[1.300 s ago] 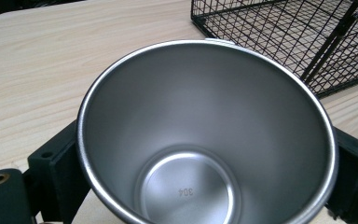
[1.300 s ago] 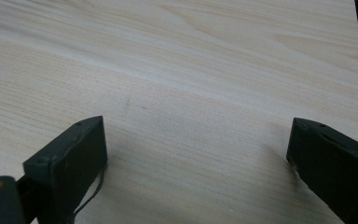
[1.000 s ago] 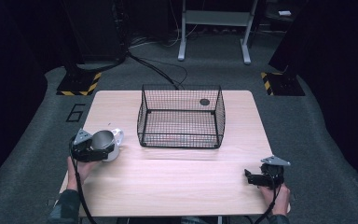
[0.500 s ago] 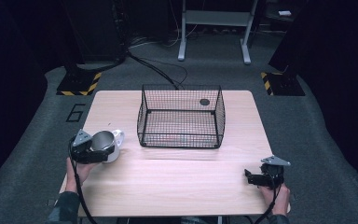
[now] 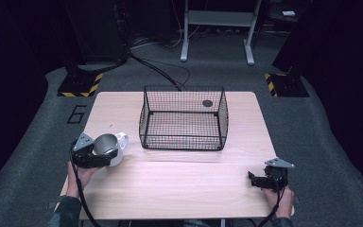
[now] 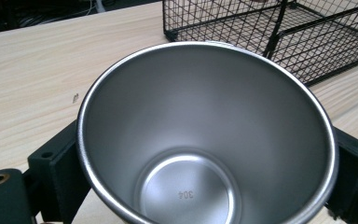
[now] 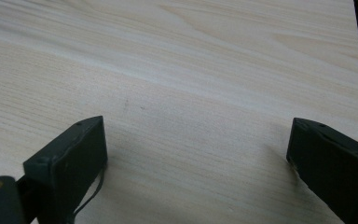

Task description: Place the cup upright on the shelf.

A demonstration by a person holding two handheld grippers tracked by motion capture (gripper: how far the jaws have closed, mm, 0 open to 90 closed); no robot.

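Little has moved since the earlier frames: the left gripper [image 5: 105, 156] and its cup [image 5: 107, 147] have only nudged slightly and sit at about the same spot on the tabletop [image 5: 179, 189], and the right gripper [image 5: 256, 179] has not shifted.

The left gripper is clamped on the cup, one jaw on each side of its wall, as the left gripper view shows around the steel rim [image 6: 205, 135]. The cup is upright and empty, at the left side of the tabletop, just beside the basket [image 5: 183, 118] but outside it. The right gripper rests near the right front corner, jaws spread wide with bare wood between them, holding nothing.

As I judge it, the grasp is done; lifting the cup and setting it in the basket are left.

Count: one cup, one basket with nothing in it, two grippers.
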